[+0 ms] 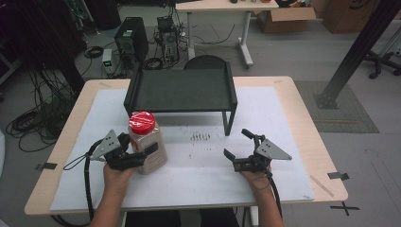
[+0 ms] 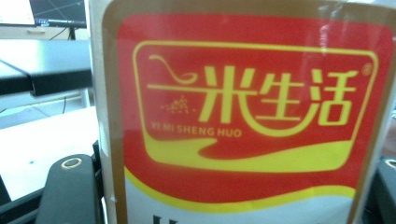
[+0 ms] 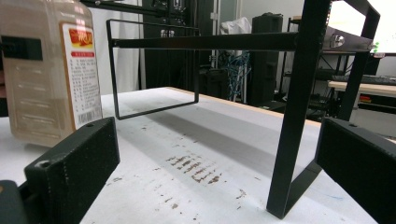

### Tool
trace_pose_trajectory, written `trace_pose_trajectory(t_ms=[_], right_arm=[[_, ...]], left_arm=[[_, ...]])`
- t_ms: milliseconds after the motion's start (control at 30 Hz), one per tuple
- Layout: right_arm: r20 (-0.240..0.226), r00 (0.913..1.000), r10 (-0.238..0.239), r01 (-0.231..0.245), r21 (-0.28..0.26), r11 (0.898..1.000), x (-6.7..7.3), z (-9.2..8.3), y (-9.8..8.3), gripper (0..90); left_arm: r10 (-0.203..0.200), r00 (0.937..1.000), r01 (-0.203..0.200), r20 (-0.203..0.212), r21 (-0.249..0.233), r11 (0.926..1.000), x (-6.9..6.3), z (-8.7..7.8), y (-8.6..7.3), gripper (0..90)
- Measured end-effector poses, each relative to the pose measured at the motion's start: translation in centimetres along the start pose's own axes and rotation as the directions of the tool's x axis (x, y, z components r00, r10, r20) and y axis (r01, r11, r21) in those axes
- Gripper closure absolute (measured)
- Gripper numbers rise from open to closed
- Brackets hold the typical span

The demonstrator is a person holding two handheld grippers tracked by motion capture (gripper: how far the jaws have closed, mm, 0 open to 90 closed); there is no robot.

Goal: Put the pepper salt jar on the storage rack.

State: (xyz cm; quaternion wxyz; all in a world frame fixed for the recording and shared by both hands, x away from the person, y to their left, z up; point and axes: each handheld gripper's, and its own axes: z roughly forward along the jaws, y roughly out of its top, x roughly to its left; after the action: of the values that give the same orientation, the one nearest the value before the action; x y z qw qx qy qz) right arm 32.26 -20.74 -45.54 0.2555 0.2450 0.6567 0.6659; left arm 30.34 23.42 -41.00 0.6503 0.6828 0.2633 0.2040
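The left tongs [image 1: 124, 156] are clamped on the red-capped jar [image 1: 146, 142], which stands upright on the white mat [image 1: 198, 179] near the tabletop's left front, just before the black shelf rack [image 1: 182, 90]. To lift it well, I would keep the grip low and level so the tall jar cannot tip. The right tongs [image 1: 242, 150] rest apart, holding nothing. Small dark marks [image 3: 194, 167] stain the mat; cables and computer towers [image 1: 130, 40] crowd the floor behind.

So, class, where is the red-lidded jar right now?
In the high view the jar stands on the white mat at the table's left, in front of the black shelf's left end, clamped in the left gripper.
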Motion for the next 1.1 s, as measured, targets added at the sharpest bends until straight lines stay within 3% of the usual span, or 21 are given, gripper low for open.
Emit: trace_pose_trajectory(t_ms=[433, 1100], right_arm=[[0.0, 1.0, -0.001, 0.001, 0.001, 1.0, 0.0, 0.0, 0.0, 0.0], [0.001, 1.0, -0.003, 0.003, -0.003, 1.0, 0.0, 0.0, 0.0, 0.0]], left_arm=[[0.007, 0.9967, -0.004, 0.081, -0.042, 0.9991, -0.8, 0.1, 3.2, 25.0], [0.012, 0.9913, -0.003, 0.131, -0.07, 0.9975, -0.9, 1.4, 8.0, 25.0]])
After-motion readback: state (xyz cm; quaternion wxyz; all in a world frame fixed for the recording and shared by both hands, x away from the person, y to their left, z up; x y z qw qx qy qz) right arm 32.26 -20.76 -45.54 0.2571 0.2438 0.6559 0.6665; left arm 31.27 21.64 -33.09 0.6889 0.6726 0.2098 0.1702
